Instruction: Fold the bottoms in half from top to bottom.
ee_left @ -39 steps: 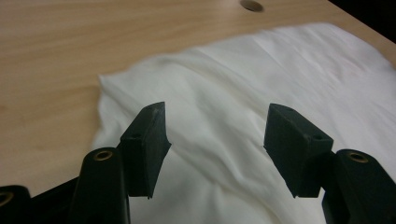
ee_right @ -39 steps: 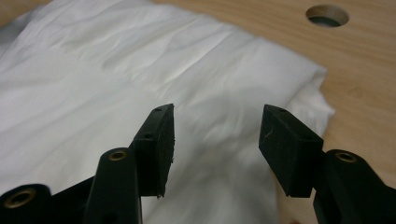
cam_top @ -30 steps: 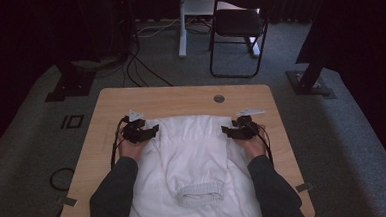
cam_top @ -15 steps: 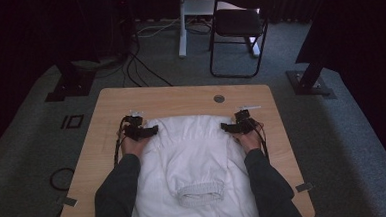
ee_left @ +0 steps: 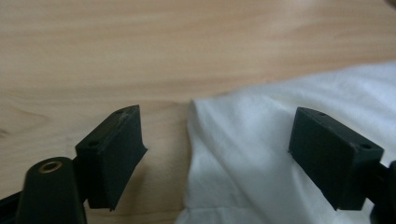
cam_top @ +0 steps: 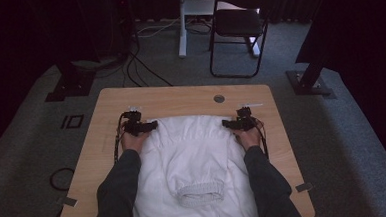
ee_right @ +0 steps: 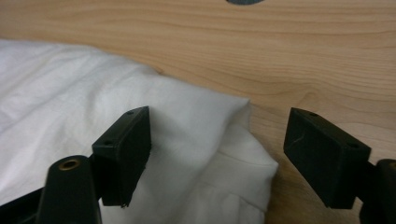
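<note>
A white garment (cam_top: 196, 153) lies spread on the wooden table (cam_top: 180, 96), with a ribbed cuff (cam_top: 200, 193) folded onto its middle. My left gripper (cam_top: 152, 124) rests at the garment's far left corner, open. In the left gripper view the corner of the cloth (ee_left: 252, 140) lies loose between the jaws of my left gripper (ee_left: 217, 154); they have just been opening, then eased in slightly. My right gripper (cam_top: 227, 122) sits at the far right corner, open. The jaws of my right gripper (ee_right: 219, 149) have just been opening, and the folded corner (ee_right: 93, 93) lies unpressed between them.
A round grommet (cam_top: 219, 98) is set in the table beyond the garment. Bare wood runs along the far edge and both sides. A black chair (cam_top: 239, 26), a white post (cam_top: 181, 24) and cables stand on the carpet behind the table.
Both grippers have sunk to the table at the garment's far corners and their jaws have opened, letting go of the cloth. The far edge now lies flat.
</note>
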`<action>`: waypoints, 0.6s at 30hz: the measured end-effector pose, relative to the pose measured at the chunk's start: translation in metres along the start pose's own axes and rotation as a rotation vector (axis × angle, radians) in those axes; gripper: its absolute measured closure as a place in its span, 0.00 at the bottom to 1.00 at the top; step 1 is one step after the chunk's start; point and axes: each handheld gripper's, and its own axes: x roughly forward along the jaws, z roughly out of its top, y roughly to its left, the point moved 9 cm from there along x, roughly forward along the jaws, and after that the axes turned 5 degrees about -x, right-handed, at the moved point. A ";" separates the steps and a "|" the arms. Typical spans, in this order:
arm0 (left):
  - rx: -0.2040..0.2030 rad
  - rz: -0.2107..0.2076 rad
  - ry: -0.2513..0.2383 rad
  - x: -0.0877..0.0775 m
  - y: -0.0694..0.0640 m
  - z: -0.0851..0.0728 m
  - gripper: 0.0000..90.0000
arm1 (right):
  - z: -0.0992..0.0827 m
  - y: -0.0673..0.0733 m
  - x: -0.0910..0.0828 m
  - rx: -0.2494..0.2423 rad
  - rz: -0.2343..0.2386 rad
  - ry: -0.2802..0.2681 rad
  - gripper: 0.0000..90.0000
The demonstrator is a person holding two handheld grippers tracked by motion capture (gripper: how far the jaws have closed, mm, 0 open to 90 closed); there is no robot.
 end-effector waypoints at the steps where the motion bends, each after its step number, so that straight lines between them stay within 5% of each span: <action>1: 0.003 -0.001 0.007 0.002 0.000 -0.001 0.17 | 0.000 0.000 0.002 -0.005 -0.004 0.011 0.24; 12: 0.067 0.031 0.050 0.008 -0.004 -0.001 0.19 | 0.003 0.000 0.015 -0.037 -0.043 0.052 0.22; 15: 0.081 -0.011 0.056 0.005 -0.008 -0.001 0.42 | 0.002 0.001 0.015 -0.074 -0.067 0.058 0.30; 18: 0.074 -0.055 0.077 0.003 -0.012 -0.003 0.71 | 0.000 0.009 0.013 -0.100 -0.052 0.068 0.54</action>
